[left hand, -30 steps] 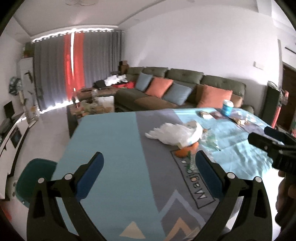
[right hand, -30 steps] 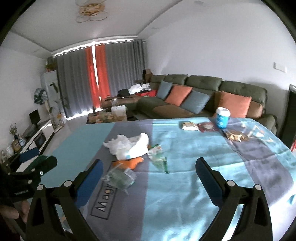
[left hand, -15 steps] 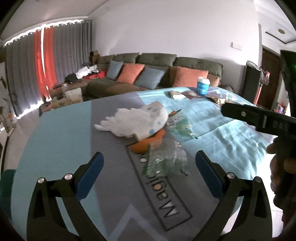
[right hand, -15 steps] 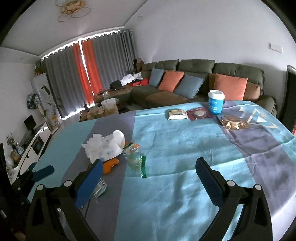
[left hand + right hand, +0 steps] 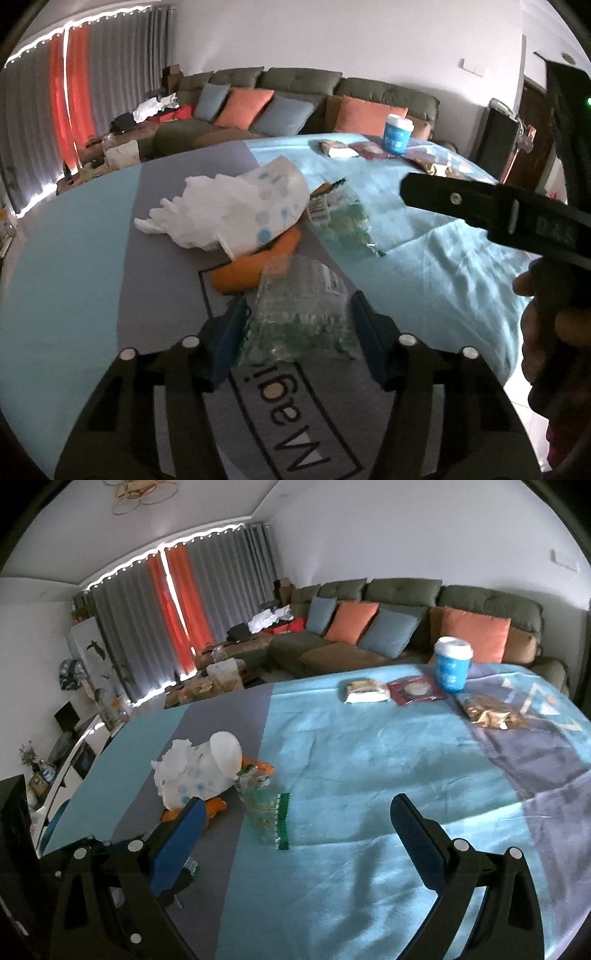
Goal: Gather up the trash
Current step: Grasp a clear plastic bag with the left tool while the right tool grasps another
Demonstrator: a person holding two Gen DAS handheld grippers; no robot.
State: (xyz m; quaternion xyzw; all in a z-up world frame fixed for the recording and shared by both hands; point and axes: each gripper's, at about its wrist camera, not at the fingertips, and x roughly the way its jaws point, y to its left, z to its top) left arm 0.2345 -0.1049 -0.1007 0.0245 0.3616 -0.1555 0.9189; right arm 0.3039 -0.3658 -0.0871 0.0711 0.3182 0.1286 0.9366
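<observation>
Crinkled glossy clear plastic wrapper (image 5: 303, 310)

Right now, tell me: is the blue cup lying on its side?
No. The blue cup stands upright with its white lid on top, at the table's far end.

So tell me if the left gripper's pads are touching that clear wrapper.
Cannot tell. In the left wrist view the clear wrapper sits between the closing left gripper; crinkled plastic hides any gap at the pads.

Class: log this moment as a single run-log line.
left gripper: closing around clear wrapper | right gripper: open, empty | paper cup: untouched
</observation>
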